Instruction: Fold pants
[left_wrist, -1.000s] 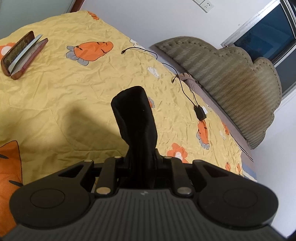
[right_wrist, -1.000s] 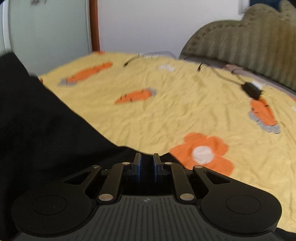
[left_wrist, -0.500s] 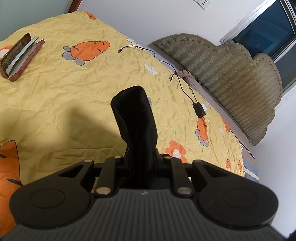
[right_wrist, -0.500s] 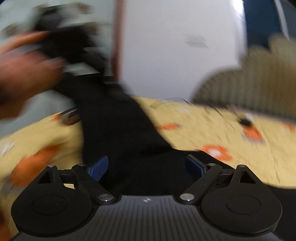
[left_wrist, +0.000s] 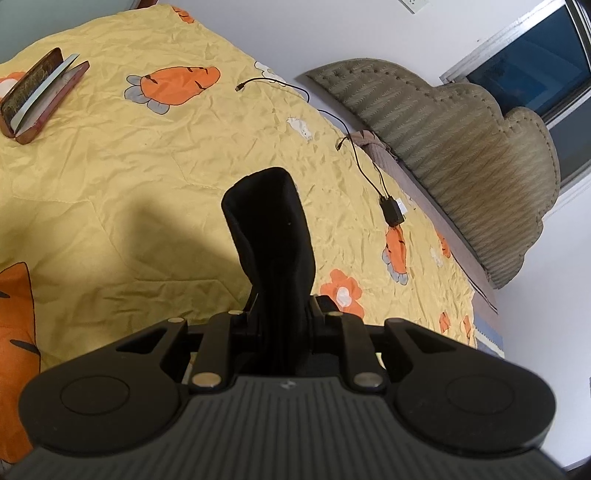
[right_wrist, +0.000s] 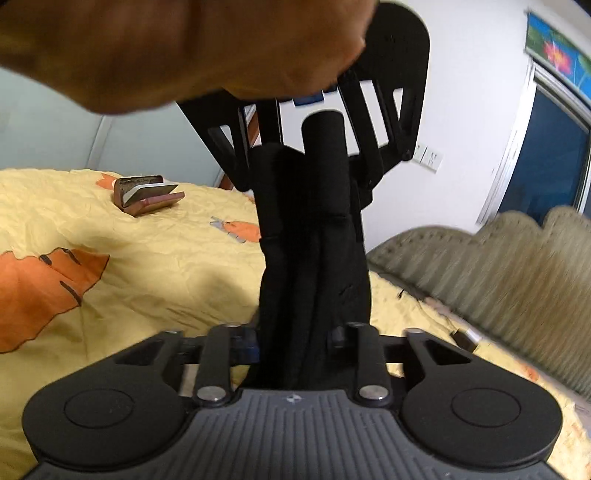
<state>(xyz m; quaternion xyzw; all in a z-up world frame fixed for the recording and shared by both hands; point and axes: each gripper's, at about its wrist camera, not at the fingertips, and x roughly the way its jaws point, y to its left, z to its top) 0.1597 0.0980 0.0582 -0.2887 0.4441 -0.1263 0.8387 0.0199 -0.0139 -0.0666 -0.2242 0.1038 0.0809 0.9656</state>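
black pants (left_wrist: 273, 240) clamped in left gripper (left_wrist: 282, 317) above yellow bedspread (left_wrist: 110, 177); right gripper (right_wrist: 293, 339), jaws just closing, pinches the bunched pants; glasses case (left_wrist: 37, 99) at 10 o'clock.

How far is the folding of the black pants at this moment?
Done: both grippers have the black pants gathered and lifted off the yellow bedspread. In hand: the left gripper is shut on a bunch of the cloth, and the right gripper, whose jaws have just been closing, now clamps the same bunch beside it. Left: no flat fold lies on the bed yet, so laying out and folding remain.
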